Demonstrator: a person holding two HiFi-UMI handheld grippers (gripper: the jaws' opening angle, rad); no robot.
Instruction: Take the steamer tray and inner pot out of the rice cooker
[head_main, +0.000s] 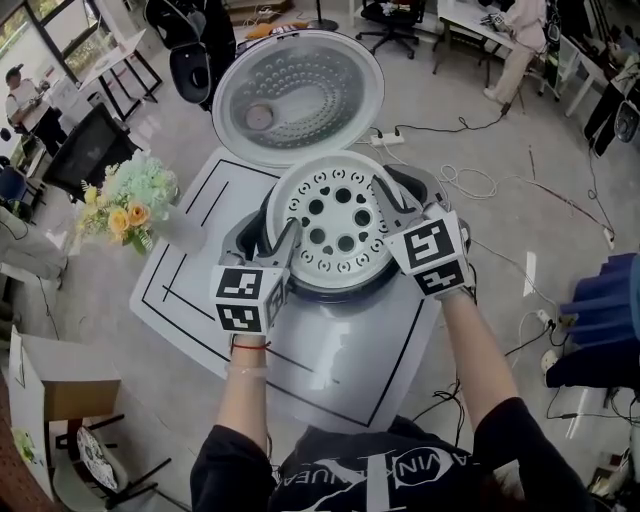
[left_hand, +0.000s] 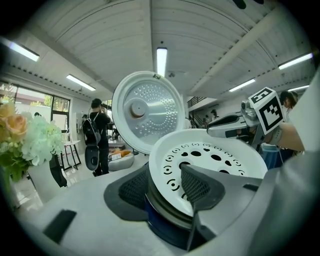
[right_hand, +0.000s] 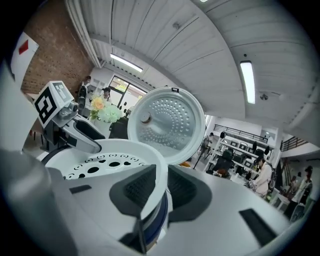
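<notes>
Right now I'm looking down on the rice cooker at the centre of the head view, standing on a white table marked with black lines. Its lid is swung fully open toward the top of the frame, dimpled inner face up. The steamer tray, white and pierced with round holes, sits in the cooker's mouth, tilted, with the side at frame right higher.

My right gripper comes in from the right of the head view. Its jaws are clamped on the steamer tray's rim, one pad inside the wall and one outside, the thin white edge pinched between them.

My left gripper reaches in from the lower left. Its jaws stand wide apart, astride the near rim: one pad lies over the perforated floor, the other hangs outside with a clear gap.

Beneath the tray, in the left gripper view, a grey metal band shows inside the dark blue body; I take it for the inner pot, seated in the cooker.

A bunch of pale flowers stands at the table's left edge.
</notes>
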